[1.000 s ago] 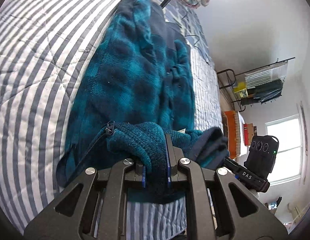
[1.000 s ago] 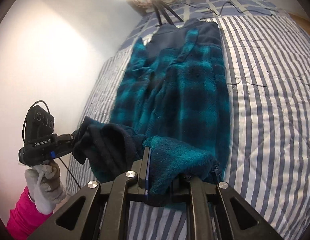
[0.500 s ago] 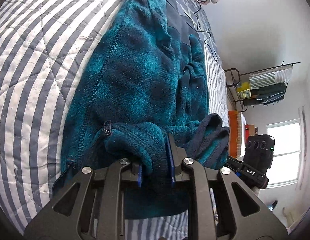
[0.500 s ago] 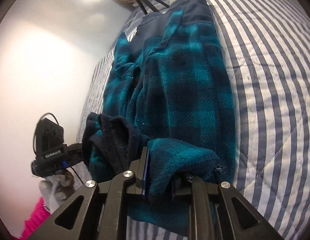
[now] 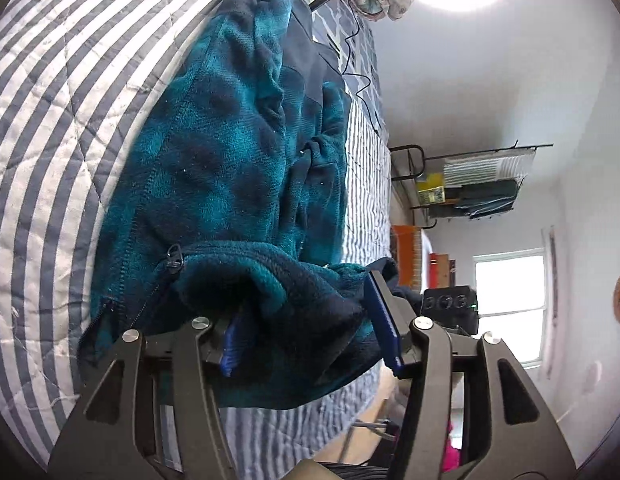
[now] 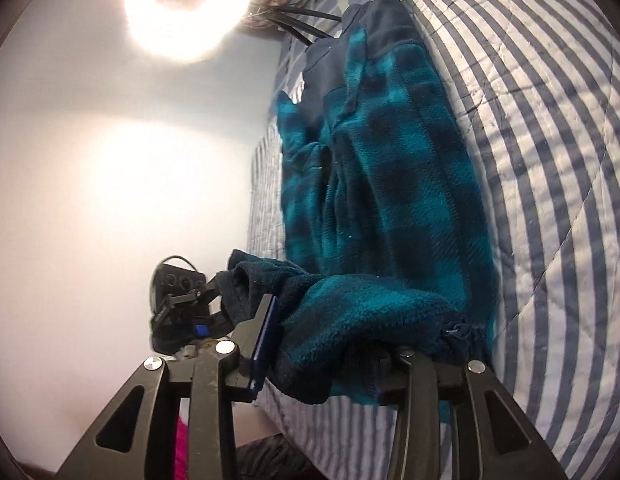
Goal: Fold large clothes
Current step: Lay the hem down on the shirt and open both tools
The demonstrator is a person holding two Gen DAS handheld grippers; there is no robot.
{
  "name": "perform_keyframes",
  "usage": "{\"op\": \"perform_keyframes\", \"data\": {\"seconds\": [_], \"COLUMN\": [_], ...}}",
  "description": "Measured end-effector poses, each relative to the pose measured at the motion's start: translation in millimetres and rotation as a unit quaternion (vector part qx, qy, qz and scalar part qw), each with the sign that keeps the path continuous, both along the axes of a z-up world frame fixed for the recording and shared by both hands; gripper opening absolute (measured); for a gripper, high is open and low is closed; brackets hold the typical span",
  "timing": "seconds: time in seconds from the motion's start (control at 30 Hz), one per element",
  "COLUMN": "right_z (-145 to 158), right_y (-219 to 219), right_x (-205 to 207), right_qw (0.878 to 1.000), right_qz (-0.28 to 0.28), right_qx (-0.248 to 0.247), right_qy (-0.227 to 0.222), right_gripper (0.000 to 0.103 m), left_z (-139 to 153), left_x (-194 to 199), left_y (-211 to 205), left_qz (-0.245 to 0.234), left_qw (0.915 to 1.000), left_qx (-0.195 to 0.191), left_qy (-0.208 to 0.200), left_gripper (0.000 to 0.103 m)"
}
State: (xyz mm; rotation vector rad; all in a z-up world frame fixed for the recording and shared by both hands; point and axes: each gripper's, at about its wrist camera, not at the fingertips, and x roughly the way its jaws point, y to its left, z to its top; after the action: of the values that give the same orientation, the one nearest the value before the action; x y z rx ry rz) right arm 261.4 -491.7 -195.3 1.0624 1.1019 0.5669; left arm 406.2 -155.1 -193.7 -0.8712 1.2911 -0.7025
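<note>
Left wrist view: both grippers letting go of a teal plaid fleece jacket (image 5: pixel 230 152) on a striped quilt (image 5: pixel 50 120).

Jacket runs from bottom centre up to the top of the frame, its near end bunched into a fold. Left gripper (image 5: pixel 310 320) is opening, jaws spread about halfway with that fold still sitting between them, pads no longer squeezing. Right wrist view, same deal: right gripper (image 6: pixel 321 344) is opening around the fold at lower centre, fleece loose between its jaws.

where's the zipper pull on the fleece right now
In the left wrist view the zipper pull sits at the fleece's folded near edge, just left of the left claw, above the striped quilt.
</note>
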Motion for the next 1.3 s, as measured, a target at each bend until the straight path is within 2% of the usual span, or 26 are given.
{"op": "perform_keyframes", "data": {"seconds": [0.03, 0.1, 0.13, 0.23, 0.3, 0.33, 0.37, 0.4, 0.47, 0.57, 0.63, 0.7, 0.77, 0.8, 0.83, 0.87, 0.9, 0.93, 0.97, 1.07, 1.13, 1.23, 1.3], "right_z": [-1, -3, -1, 12, 26, 32, 42, 45, 48, 42, 36, 33, 35, 37, 40, 44, 47, 48, 50, 47, 41, 25, 13], "right_y": [-6, -10, -14, -13, -15, -13, -9, -5, 0, 5, 5, 8, 21, 29, 37, 49, 61, 69, 79, 105, 116, 123, 124], "right_x": [-4, -7, -10, -12, -16, -17, -20, -22, -28, -33, -32, -30, -30, -30, -33, -36, -37, -38, -39, -31, -21, 2, 19], "right_qw": [1.000, 0.997, 0.997, 0.998, 0.999, 0.998, 0.993, 0.988, 0.973, 0.954, 0.945, 0.946, 0.941, 0.936, 0.931, 0.924, 0.919, 0.915, 0.907, 0.893, 0.883, 0.871, 0.868], "right_qz": [-0.004, -0.028, -0.039, -0.030, -0.027, -0.020, -0.005, 0.002, 0.011, 0.019, 0.021, 0.027, 0.044, 0.054, 0.065, 0.085, 0.098, 0.106, 0.117, 0.149, 0.161, 0.157, 0.149], "right_qx": [0.017, 0.066, 0.070, 0.056, 0.007, -0.023, -0.086, -0.131, -0.204, -0.274, -0.303, -0.298, -0.303, -0.309, -0.313, -0.314, -0.317, -0.321, -0.329, -0.347, -0.369, -0.409, -0.427], "right_qy": [0.003, 0.005, 0.001, -0.019, -0.043, -0.057, -0.075, -0.087, -0.107, -0.123, -0.122, -0.125, -0.145, -0.160, -0.176, -0.199, -0.213, -0.223, -0.235, -0.246, -0.241, -0.224, -0.204], "right_gripper": [0.048, 0.097, 0.101, 0.096, 0.092, 0.091, 0.087, 0.084, 0.083, 0.081, 0.071, 0.046, 0.036, 0.035, 0.033, 0.030, 0.030, 0.030, 0.030, 0.030, 0.030, 0.030, 0.026], "left_z": [0, 0, 1, 10, 21, 25, 30, 34, 33, 16, 12, 18, 29, 35, 42, 49, 53, 54, 52, 34, 17, -1, -13], "left_x": [-2, -3, -3, -2, -1, -2, -3, -5, -8, -9, -11, -18, -26, -31, -37, -45, -49, -49, -46, -28, -13, 0, 8], "left_y": [0, 1, 1, 10, 16, 19, 22, 25, 25, 21, 18, 11, -1, -9, -18, -31, -39, -44, -50, -55, -50, -48, -48], "left_qz": [-0.001, -0.002, -0.001, 0.006, 0.008, 0.007, 0.006, 0.003, -0.009, -0.027, -0.030, -0.034, -0.043, -0.053, -0.067, -0.079, -0.083, -0.087, -0.093, -0.087, -0.067, -0.045, -0.030], "left_qw": [1.0000, 1.0000, 1.0000, 0.9997, 0.9996, 0.9995, 0.9988, 0.9970, 0.9915, 0.9842, 0.9812, 0.9761, 0.9680, 0.9626, 0.9525, 0.9324, 0.9176, 0.9105, 0.9053, 0.9076, 0.9109, 0.9065, 0.9066], "left_qx": [0.000, 0.001, -0.001, -0.023, -0.018, -0.005, 0.010, 0.030, 0.080, 0.136, 0.150, 0.158, 0.169, 0.175, 0.191, 0.229, 0.254, 0.267, 0.279, 0.306, 0.322, 0.353, 0.363], "left_qy": [0.001, 0.001, 0.001, 0.000, -0.018, -0.030, -0.047, -0.071, -0.102, -0.111, -0.118, -0.146, -0.180, -0.200, -0.228, -0.268, -0.294, -0.304, -0.307, -0.274, -0.249, -0.227, -0.213], "left_gripper": [0.056, 0.056, 0.056, 0.056, 0.056, 0.056, 0.056, 0.056, 0.056, 0.056, 0.053, 0.048, 0.048, 0.048, 0.048, 0.048, 0.048, 0.048, 0.048, 0.048, 0.048, 0.042, 0.042]}}
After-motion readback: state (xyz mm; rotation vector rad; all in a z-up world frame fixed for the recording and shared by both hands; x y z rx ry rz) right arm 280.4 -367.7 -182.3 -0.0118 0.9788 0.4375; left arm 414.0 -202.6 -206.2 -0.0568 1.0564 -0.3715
